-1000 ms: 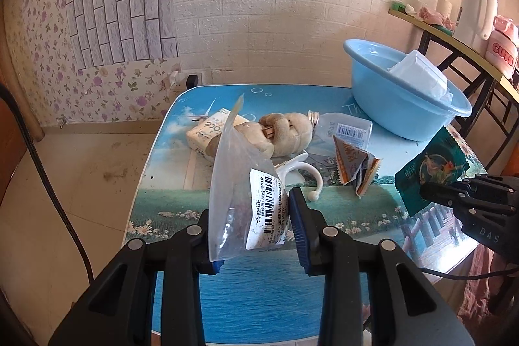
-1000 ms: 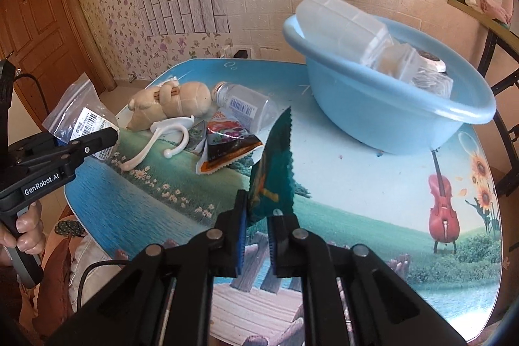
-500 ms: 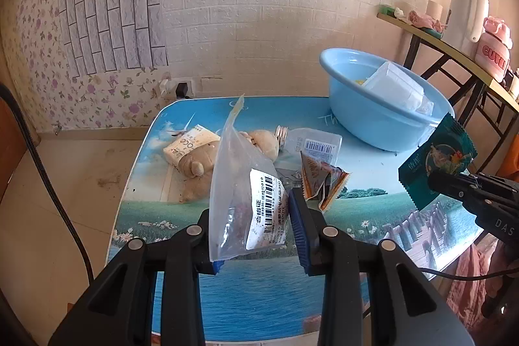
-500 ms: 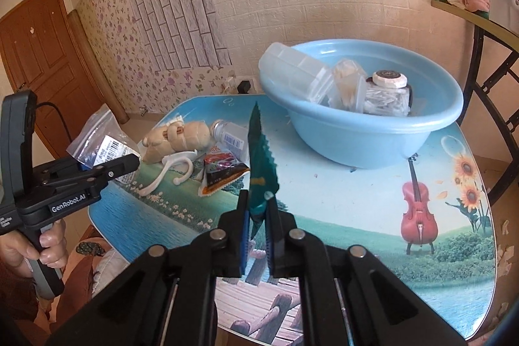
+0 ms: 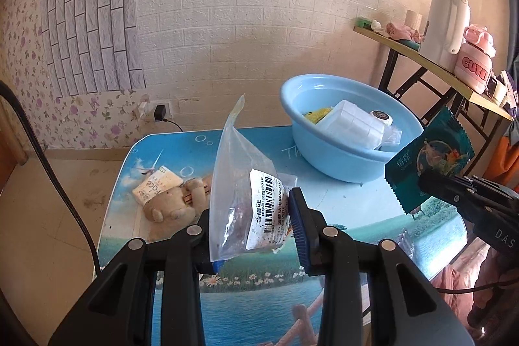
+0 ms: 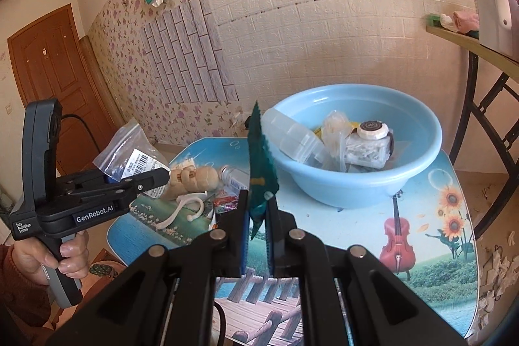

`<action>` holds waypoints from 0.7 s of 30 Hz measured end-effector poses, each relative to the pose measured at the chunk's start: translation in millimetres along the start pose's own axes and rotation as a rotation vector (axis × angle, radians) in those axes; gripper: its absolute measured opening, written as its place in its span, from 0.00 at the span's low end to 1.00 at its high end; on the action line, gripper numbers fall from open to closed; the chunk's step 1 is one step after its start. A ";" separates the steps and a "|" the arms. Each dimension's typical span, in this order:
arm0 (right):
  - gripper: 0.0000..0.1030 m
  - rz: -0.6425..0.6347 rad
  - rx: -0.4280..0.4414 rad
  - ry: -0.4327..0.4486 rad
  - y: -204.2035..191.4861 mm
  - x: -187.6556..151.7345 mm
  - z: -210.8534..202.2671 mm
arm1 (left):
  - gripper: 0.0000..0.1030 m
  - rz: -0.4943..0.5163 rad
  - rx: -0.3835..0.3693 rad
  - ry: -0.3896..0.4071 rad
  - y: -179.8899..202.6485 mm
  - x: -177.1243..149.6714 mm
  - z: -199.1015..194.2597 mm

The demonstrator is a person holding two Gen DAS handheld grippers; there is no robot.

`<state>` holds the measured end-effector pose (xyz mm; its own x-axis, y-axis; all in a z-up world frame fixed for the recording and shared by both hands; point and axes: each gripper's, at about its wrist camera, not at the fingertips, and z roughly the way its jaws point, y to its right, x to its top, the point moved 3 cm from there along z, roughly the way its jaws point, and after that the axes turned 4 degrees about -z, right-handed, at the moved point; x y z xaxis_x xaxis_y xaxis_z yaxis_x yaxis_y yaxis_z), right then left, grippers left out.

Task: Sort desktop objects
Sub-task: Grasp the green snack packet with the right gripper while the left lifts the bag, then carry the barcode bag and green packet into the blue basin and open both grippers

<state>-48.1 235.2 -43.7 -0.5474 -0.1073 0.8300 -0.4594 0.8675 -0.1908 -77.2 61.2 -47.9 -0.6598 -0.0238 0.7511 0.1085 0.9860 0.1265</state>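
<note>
Zip bag (image 5: 249, 203) clamped in left hand-held gripper (image 5: 253, 226), green packet (image 6: 259, 171) pinched in right hand-held gripper (image 6: 258, 232)

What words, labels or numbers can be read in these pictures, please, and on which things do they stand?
"GenRobot.AI": side of the left gripper.
"Data Acquisition System": the same gripper's rear, small.
"DAS": body of the right gripper, cut off.
"CUTE": pink bottle on the shelf.
"Face": beige packet by the plush toy.
Barcode label on the clear bag: Chinese characters, digits too small.
Teal packet: Chinese characters, too blurred.
</note>
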 end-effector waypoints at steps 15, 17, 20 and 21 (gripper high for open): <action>0.08 0.037 -0.044 0.026 43.8 18.5 7.9 | 0.32 0.096 -0.075 0.022 63.8 47.1 38.0; 0.08 0.042 -0.046 0.022 49.0 19.2 11.9 | 0.32 0.110 -0.074 0.012 69.5 48.6 46.8; 0.08 0.052 -0.053 0.018 56.7 19.1 17.5 | 0.32 0.120 -0.077 0.003 76.4 51.1 57.6; 0.08 0.058 -0.053 0.016 59.9 19.4 19.3 | 0.32 0.124 -0.077 0.007 78.1 52.4 59.4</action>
<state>-99.8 275.7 -49.2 -0.5601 -0.0490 0.8270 -0.3893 0.8967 -0.2106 -147.4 146.7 -37.2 -0.6323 0.0962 0.7688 0.2460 0.9658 0.0815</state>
